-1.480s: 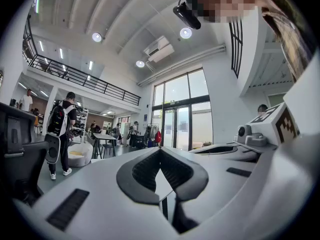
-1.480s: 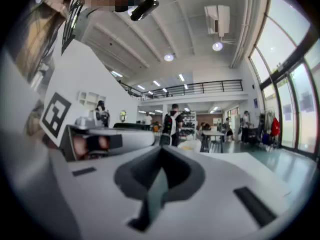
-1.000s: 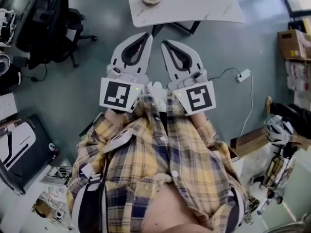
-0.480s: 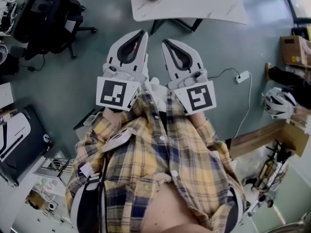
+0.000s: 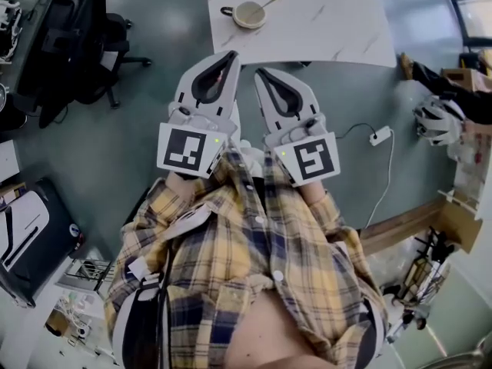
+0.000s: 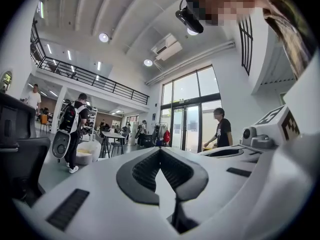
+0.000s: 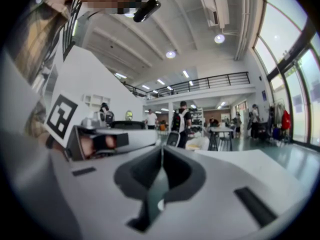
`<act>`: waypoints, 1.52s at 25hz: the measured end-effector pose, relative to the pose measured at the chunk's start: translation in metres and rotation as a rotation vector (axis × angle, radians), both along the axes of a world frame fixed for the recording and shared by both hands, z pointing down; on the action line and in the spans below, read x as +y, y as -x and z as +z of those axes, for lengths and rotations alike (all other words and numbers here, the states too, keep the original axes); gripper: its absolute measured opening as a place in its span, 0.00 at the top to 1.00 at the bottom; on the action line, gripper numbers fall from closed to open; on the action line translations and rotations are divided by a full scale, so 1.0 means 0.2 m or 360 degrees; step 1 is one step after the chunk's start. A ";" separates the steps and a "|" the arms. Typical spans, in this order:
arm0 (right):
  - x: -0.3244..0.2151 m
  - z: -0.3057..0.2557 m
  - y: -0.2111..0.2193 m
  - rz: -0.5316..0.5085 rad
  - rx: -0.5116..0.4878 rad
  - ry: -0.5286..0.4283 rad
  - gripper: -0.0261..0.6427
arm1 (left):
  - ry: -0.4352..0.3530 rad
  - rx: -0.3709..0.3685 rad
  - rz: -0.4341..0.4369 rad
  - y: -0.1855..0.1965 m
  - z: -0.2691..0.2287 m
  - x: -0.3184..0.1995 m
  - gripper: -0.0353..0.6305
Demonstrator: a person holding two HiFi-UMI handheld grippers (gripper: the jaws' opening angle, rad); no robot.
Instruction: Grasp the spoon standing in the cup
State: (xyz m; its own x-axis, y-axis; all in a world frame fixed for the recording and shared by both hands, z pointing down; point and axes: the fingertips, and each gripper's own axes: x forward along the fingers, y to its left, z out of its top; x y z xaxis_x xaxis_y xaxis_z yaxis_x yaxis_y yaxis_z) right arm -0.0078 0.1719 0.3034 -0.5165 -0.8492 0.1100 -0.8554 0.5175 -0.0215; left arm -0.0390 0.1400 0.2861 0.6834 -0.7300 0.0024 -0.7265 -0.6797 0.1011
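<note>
A beige cup point(image 5: 249, 14) with a dark handle stands on the near left part of the white marble table point(image 5: 330, 21) at the top of the head view. A spoon point(image 5: 270, 2) leans out of it toward the right. Both grippers are held close to my chest over the floor, well short of the table, and point up toward the room. My left gripper point(image 5: 230, 55) point(image 6: 160, 152) is shut with nothing between its jaws. My right gripper point(image 5: 259, 73) point(image 7: 161, 149) is beside it, also shut and empty. Neither gripper view shows the cup.
A black office chair point(image 5: 84, 44) stands at the left. On the floor to the right lie a white power strip point(image 5: 379, 135) with its cable and a helmet point(image 5: 434, 121). A black case point(image 5: 31, 229) sits at lower left. People stand far off in the hall.
The table and the cup have slid lower and nearer in the head view. Both grippers keep the same shut pose in front of my chest.
</note>
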 end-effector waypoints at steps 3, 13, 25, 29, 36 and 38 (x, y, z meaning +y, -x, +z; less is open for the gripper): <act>-0.18 0.00 0.01 -0.0005 -0.0002 0.0013 0.91 | 0.0003 -0.0001 0.0017 -0.01 -0.01 -0.18 0.92; -0.68 -0.04 0.02 0.0075 -0.0013 0.0022 0.91 | 0.0008 -0.0017 0.0081 0.03 -0.04 -0.67 0.92; -0.97 0.03 -0.10 0.0261 0.0014 0.0153 0.91 | 0.0086 -0.0073 0.0192 -0.03 0.05 -0.94 0.92; -1.01 0.04 -0.16 0.0214 -0.0015 0.0135 0.91 | 0.0108 -0.0075 0.0166 -0.08 0.06 -0.99 0.92; -1.16 0.07 -0.27 0.0017 -0.0026 0.0161 0.91 | 0.0106 -0.0105 -0.0025 -0.17 0.08 -1.11 0.92; -1.20 0.06 -0.30 -0.0035 -0.0025 0.0158 0.91 | 0.0103 -0.0108 -0.0073 -0.20 0.07 -1.14 0.92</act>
